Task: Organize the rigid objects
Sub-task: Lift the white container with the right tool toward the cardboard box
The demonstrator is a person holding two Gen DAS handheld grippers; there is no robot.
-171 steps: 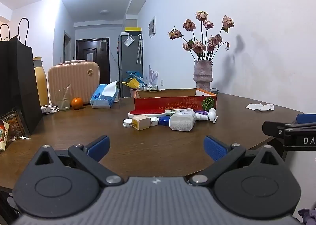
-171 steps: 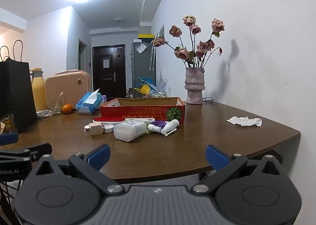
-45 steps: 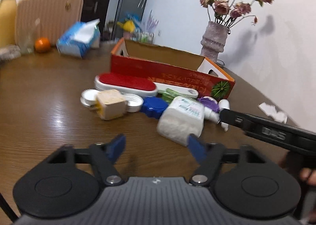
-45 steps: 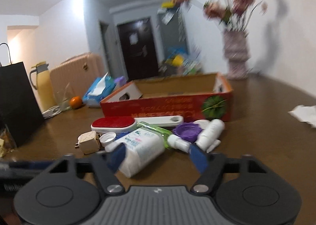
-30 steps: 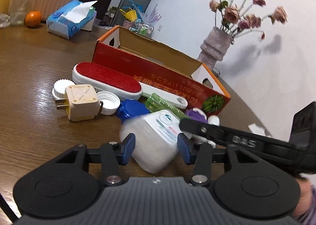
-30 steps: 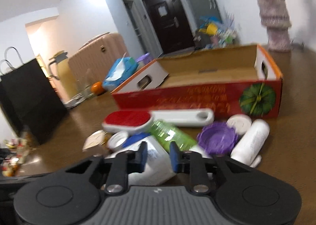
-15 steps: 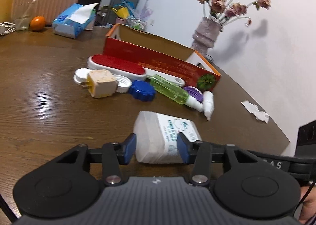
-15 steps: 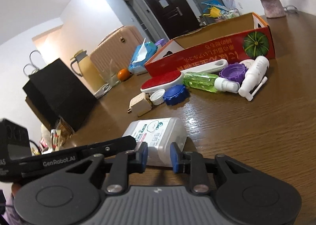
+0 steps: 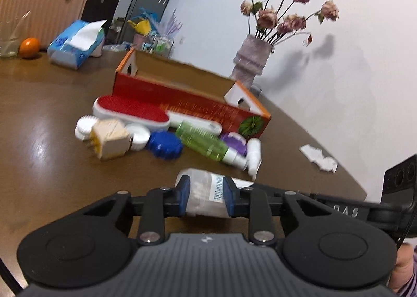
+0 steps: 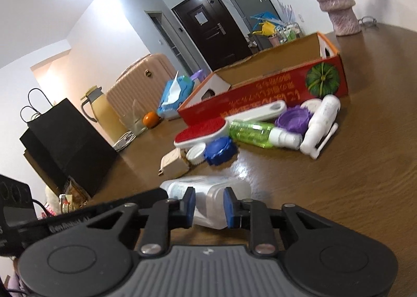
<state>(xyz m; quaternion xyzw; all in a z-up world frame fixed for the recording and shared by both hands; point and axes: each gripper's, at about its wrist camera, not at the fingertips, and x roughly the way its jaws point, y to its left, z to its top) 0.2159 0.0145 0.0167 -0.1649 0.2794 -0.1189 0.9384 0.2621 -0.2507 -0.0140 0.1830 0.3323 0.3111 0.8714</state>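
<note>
Grippers both clamp one translucent white bottle (image 9: pixel 206 192), lying on its side near the table's front edge, apart from the pile. Left gripper (image 9: pixel 205 196) has its jaws narrowed onto one end; right gripper (image 10: pixel 209 204) has its jaws narrowed onto the other end, w/ both sets of blue pads flat on the plastic.

Judgement: step in hand looks like carrying the bottle to the red box (image 9: pixel 187 104). To do it well, lift both ends together & keep it level, since uneven pull could twist it out of a pad. Squeeze lightly, as thin plastic prob. flexes. Clear the box wall before lowering.

L to R behind it: beige plug (image 9: pixel 110 138), white caps, red lint brush (image 9: pixel 133 110), blue cap (image 9: pixel 164 144), green spray bottle (image 9: pixel 206 144), purple cap, white tube (image 9: pixel 254 152).

Vs 0.5 s ago: both views sit lower & closer, and the pads grip nearer the bottle's ends. Vs 5.7 s ago: jaws were wide open, and the bottle lay in the pile by the box.
</note>
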